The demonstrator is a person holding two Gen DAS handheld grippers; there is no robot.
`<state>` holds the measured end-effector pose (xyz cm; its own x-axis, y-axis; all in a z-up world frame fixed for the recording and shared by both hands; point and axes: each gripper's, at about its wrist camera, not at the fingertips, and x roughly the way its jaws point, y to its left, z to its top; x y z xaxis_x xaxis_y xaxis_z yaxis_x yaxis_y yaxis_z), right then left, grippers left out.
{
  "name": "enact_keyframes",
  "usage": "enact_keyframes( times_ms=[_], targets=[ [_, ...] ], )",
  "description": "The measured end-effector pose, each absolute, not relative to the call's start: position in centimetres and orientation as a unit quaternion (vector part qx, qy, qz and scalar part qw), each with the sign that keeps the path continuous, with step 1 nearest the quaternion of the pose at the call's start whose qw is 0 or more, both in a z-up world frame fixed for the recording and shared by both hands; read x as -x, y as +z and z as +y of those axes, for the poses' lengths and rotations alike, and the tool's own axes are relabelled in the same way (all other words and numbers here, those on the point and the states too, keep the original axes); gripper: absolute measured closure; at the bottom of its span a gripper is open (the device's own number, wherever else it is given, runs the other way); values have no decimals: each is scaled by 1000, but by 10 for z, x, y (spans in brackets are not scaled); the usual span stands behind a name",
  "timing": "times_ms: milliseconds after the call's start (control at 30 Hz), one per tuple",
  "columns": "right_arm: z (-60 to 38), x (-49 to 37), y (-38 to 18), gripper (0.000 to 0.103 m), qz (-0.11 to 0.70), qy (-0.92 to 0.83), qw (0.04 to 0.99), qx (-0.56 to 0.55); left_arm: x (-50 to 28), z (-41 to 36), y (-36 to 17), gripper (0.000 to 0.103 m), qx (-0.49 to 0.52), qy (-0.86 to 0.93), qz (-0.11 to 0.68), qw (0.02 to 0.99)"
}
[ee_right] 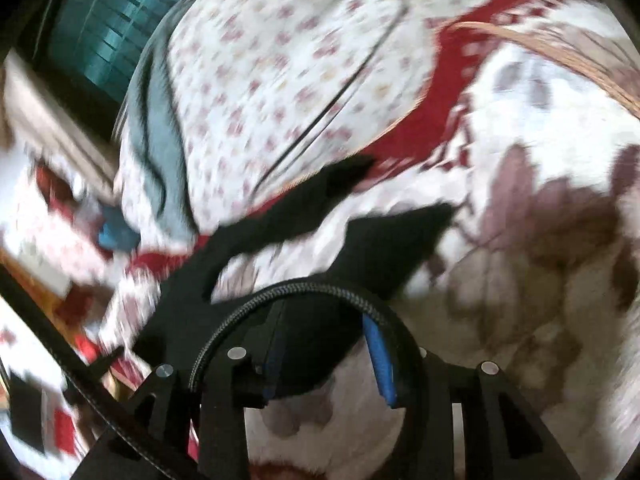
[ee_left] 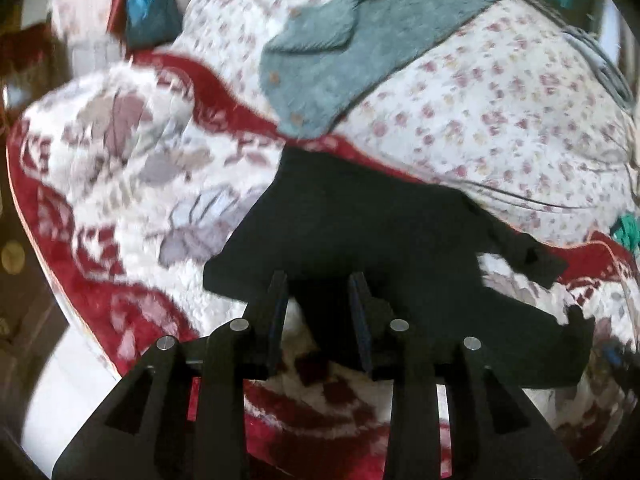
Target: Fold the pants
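- Black pants (ee_left: 360, 232) lie on the red-and-white blanket (ee_left: 120, 184), partly folded.
- Left claw (ee_left: 318, 292) and right claw (ee_right: 326, 344) stand narrowly parted, gripping nothing.
- Lift clear before regrasping; avoid dragging folded layers.

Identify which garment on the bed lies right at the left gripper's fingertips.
The black pants, spread on the red-and-white blanket. The grey-green knit garment lies farther away, on the floral sheet.

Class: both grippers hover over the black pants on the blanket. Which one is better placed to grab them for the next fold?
Probably the left gripper: its open fingers straddle a flat edge of the black pants. The right gripper faces blurred, bunched cloth.
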<state>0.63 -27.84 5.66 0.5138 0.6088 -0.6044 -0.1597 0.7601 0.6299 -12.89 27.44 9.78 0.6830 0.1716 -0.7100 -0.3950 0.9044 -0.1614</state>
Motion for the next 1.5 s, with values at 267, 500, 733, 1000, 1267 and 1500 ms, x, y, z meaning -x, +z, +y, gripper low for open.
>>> enact_keyframes(
  times_ms=[267,500,733,1000,1267,1500],
  targets=[
    [-288,-50,35,65,464,195,819,-275,85,185,115,46,117,-5,382,917],
    [-294,-81,0,59,464,199,794,-339,20,65,88,46,57,-162,442,881],
    [-288,-65,29,91,412,216,827,-316,-13,-3,53,46,28,-200,476,856],
    [-242,-38,98,80,431,117,888,-110,-22,-31,43,46,39,-211,479,851],
    [-229,-104,56,46,470,281,781,-300,-23,-17,41,46,43,-181,487,853],
    [-286,-82,51,46,455,230,803,-310,-22,-16,34,46,25,-174,482,858]
  ],
)
